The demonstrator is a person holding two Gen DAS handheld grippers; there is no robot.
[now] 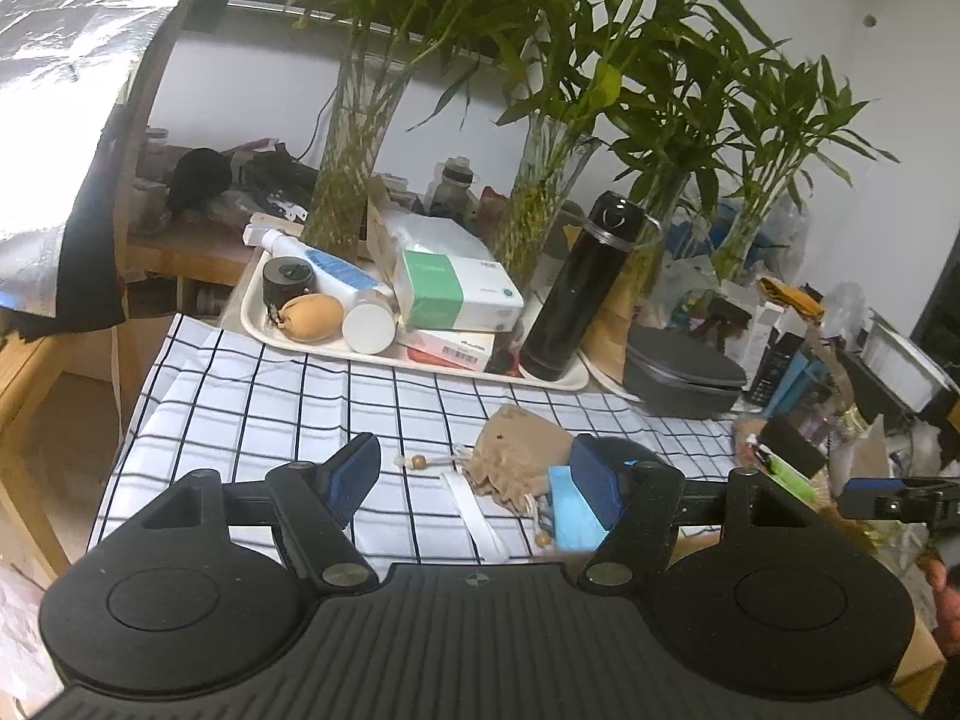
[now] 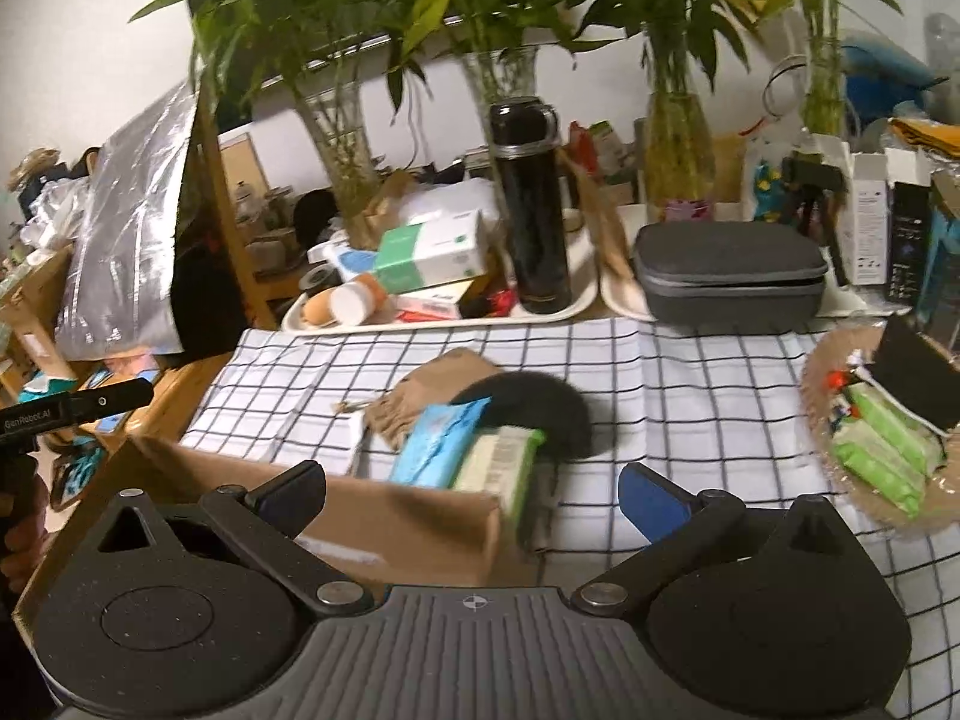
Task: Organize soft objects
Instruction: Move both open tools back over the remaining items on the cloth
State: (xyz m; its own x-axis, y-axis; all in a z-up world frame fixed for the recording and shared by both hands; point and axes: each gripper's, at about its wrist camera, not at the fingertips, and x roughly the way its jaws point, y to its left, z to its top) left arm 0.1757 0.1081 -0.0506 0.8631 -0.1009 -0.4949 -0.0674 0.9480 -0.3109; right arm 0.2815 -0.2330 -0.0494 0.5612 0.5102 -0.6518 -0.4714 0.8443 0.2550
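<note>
A heap of soft things lies on the checked cloth [image 2: 690,384]: a tan drawstring pouch [image 1: 519,456], a blue face mask [image 1: 570,516], a black fluffy item [image 2: 540,414] and a green wet-wipe pack [image 2: 501,471]. The pouch [image 2: 426,396] and mask [image 2: 441,441] also show in the right wrist view. My left gripper [image 1: 480,474] is open, its fingers either side of the pouch, just above the cloth. My right gripper [image 2: 474,498] is open and empty, with the wipe pack between its fingers. A brown cardboard box [image 2: 390,522] lies under it.
A cream tray [image 1: 264,330] at the back holds a black flask [image 1: 570,300], boxes and bottles. A grey zip case [image 2: 729,276] sits beside it. A woven basket [image 2: 828,384] with green packs stands at the right. Tall vases of bamboo [image 1: 354,138] line the back.
</note>
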